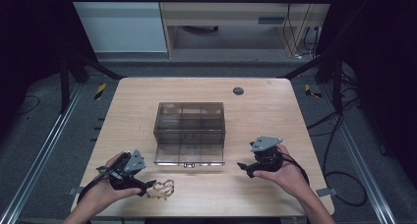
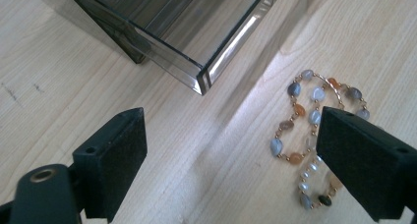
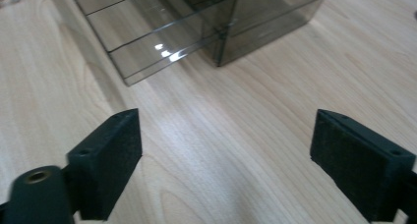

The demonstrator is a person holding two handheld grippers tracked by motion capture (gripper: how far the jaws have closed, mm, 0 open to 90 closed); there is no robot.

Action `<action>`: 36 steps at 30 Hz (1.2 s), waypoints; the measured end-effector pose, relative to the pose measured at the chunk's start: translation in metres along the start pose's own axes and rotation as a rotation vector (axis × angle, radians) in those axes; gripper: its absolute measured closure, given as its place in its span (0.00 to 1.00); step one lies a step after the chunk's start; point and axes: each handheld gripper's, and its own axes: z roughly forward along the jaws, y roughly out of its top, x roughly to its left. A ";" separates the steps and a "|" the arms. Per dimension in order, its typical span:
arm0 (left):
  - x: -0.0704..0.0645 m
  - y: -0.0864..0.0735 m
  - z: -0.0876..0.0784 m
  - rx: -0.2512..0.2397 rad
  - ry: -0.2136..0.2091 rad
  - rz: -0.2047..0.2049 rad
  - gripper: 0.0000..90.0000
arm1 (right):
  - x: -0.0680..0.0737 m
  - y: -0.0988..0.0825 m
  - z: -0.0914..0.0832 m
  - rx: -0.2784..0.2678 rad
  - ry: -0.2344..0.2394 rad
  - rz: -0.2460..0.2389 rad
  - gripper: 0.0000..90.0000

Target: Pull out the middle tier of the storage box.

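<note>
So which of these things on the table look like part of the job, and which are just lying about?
Likely in play:
beaded bracelet
smoky clear box with open drawer
left gripper
right gripper

Just there:
grommet in the table
cables on the floor

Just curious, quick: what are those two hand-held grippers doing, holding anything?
Left gripper: open, empty, above the beaded stone bracelet.
Right gripper: open, empty.

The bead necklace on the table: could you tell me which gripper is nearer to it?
Left. The left gripper is right beside the necklace; the right gripper is across the table, beyond the box.
</note>
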 end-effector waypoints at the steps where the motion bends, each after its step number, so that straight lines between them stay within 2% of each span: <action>1: -0.001 0.000 -0.001 0.000 -0.003 -0.003 0.13 | -0.002 -0.004 -0.001 -0.010 -0.023 0.011 0.11; 5: -0.006 -0.002 -0.005 0.016 -0.011 -0.010 0.13 | -0.005 -0.011 -0.002 -0.051 -0.048 0.040 0.11; 6: -0.008 -0.003 -0.006 0.026 -0.011 -0.007 0.13 | -0.006 -0.015 -0.002 -0.069 -0.057 0.056 0.12; 7: -0.010 -0.003 -0.006 0.032 -0.011 -0.001 0.13 | -0.008 -0.023 0.000 -0.082 -0.068 0.097 0.12; 13: -0.020 -0.001 -0.007 0.072 -0.015 0.034 0.16 | -0.010 -0.031 -0.004 -0.073 -0.090 0.113 0.13; 16: -0.022 -0.001 -0.006 0.087 -0.021 0.038 0.18 | -0.014 -0.035 -0.007 -0.087 -0.096 0.146 0.13; 21: -0.026 -0.001 -0.003 0.116 -0.041 0.051 0.22 | -0.017 -0.038 -0.009 -0.085 -0.110 0.164 0.13; 24: -0.030 0.001 0.000 0.125 -0.069 0.069 0.25 | -0.018 -0.039 -0.009 -0.085 -0.114 0.174 0.13; 28: -0.034 0.006 0.008 0.156 -0.101 0.077 0.23 | -0.019 -0.042 -0.009 -0.076 -0.117 0.180 0.13; 36: -0.036 0.012 0.023 0.202 -0.127 0.098 0.18 | -0.017 -0.044 -0.006 -0.065 -0.111 0.184 0.13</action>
